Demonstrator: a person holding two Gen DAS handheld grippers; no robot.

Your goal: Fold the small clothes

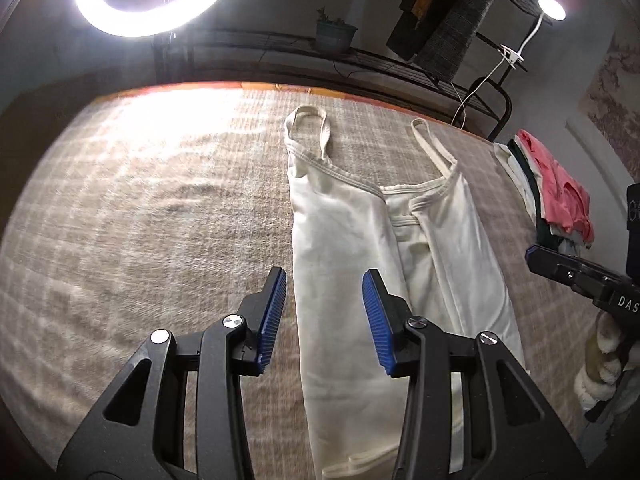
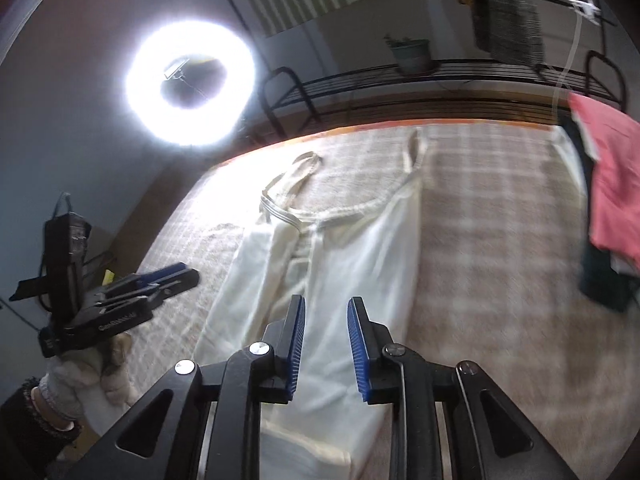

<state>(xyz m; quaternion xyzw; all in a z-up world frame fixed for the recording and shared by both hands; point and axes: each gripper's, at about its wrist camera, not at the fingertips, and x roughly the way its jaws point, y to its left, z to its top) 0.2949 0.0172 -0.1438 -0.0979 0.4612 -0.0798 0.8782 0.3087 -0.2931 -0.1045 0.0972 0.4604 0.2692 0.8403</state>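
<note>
Cream tank top [image 1: 348, 248] half-folded on plaid surface [image 1: 160, 200]. Left claw [image 1: 325, 312] spread above it; right claw [image 2: 326, 340] spread, body lettered "DAS". Pink clothes pile [image 1: 560, 188] at 3 o'clock.

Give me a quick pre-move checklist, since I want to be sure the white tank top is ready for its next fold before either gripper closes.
1. Left gripper open and empty: ok, jaws apart above the cloth.
2. Right gripper open and empty: ok, nothing between the pads.
3. White tank top lying flat on the plaid cover: ok, one side already folded lengthwise over the middle.
4. Straps laid out flat: not ok, one loops crookedly.
5. Stack of folded clothes clear of the garment: ok, it sits apart at the edge.
6. Bottom hem aligned: cannot tell, hidden behind the grippers.
</note>
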